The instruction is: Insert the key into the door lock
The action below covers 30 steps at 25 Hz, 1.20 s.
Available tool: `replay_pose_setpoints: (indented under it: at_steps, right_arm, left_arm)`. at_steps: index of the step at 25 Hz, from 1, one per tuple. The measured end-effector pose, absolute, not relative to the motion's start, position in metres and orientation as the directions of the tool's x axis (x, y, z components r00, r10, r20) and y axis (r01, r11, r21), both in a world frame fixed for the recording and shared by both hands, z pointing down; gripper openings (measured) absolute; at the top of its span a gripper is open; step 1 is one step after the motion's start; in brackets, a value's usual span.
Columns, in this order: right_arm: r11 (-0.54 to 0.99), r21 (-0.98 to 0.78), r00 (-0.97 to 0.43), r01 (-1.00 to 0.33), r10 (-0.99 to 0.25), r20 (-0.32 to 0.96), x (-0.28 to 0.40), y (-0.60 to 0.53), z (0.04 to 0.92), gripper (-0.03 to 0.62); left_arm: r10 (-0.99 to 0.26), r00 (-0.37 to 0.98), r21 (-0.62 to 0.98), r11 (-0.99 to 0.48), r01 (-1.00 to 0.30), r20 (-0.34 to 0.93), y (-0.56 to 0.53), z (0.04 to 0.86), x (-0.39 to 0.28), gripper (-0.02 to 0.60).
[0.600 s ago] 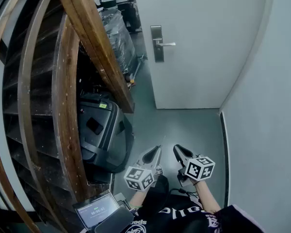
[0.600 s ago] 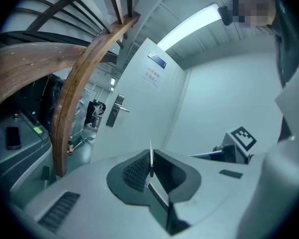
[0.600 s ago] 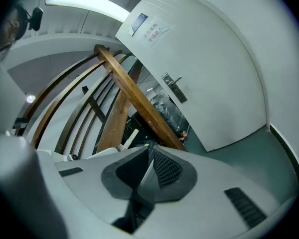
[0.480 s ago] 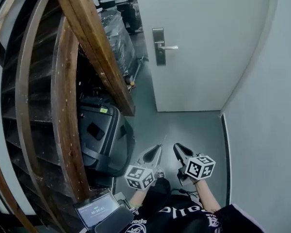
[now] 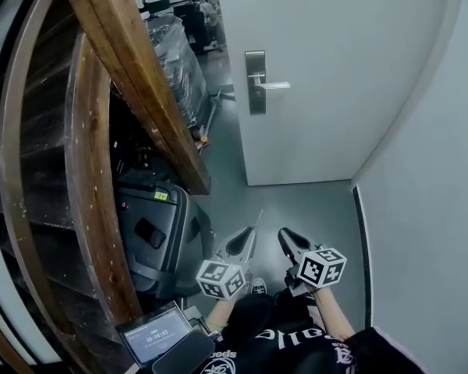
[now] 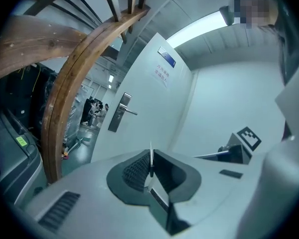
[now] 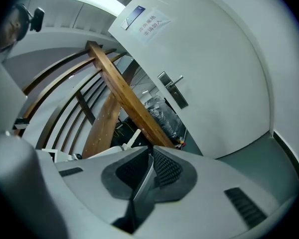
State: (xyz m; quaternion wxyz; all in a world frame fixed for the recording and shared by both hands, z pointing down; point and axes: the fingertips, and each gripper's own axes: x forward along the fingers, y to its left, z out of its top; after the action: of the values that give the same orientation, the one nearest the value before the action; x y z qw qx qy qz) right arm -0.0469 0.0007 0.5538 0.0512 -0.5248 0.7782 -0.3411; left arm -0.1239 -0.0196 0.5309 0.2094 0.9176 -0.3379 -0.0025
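Note:
The white door [image 5: 327, 68] stands ahead with a steel lock plate [image 5: 255, 82] and lever handle [image 5: 274, 85]. The lock plate [image 6: 122, 112] also shows far off in the left gripper view, and as a small lock plate [image 7: 172, 90] in the right gripper view. My left gripper [image 5: 250, 237] is held low, well short of the door, and is shut on a thin metal key [image 5: 257, 220] that points towards the door. The key [image 6: 151, 157] stands edge-on between the left gripper's [image 6: 150, 159] pads. Beside it, my right gripper [image 5: 285, 237] is shut with nothing in it, jaws [image 7: 150, 156] pressed together.
A curved wooden stair stringer [image 5: 132, 76] and railing fill the left. A black case [image 5: 152, 232] lies on the floor under it. A white wall [image 5: 429, 178] closes the right side. A small screen [image 5: 152, 335] sits by the person's body. Wrapped goods [image 5: 175, 61] stand beyond the door edge.
The view has shifted nearer to the door, so the lock plate sits a little lower and further right. The left gripper with the key has moved slightly left and up. The right gripper holds still.

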Motion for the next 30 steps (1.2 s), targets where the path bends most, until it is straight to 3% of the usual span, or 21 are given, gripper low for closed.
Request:
replay_pose_setpoints:
  at_steps: [10,30]
  right_arm:
    - [0.190,-0.600,-0.439,-0.777,-0.847,0.300,-0.010,-0.057,0.567,0.041]
    - [0.414,-0.562,-0.635,-0.716,-0.722,0.276,0.093,-0.253,0.545,0.041]
  left_arm:
    - [-0.603,0.781,0.471,-0.648,-0.599,0.163,-0.078,0.548,-0.087,0.025]
    - [-0.807,0.581,0.679,-0.369,-0.634,0.103,-0.325,0.553,0.003,0.025]
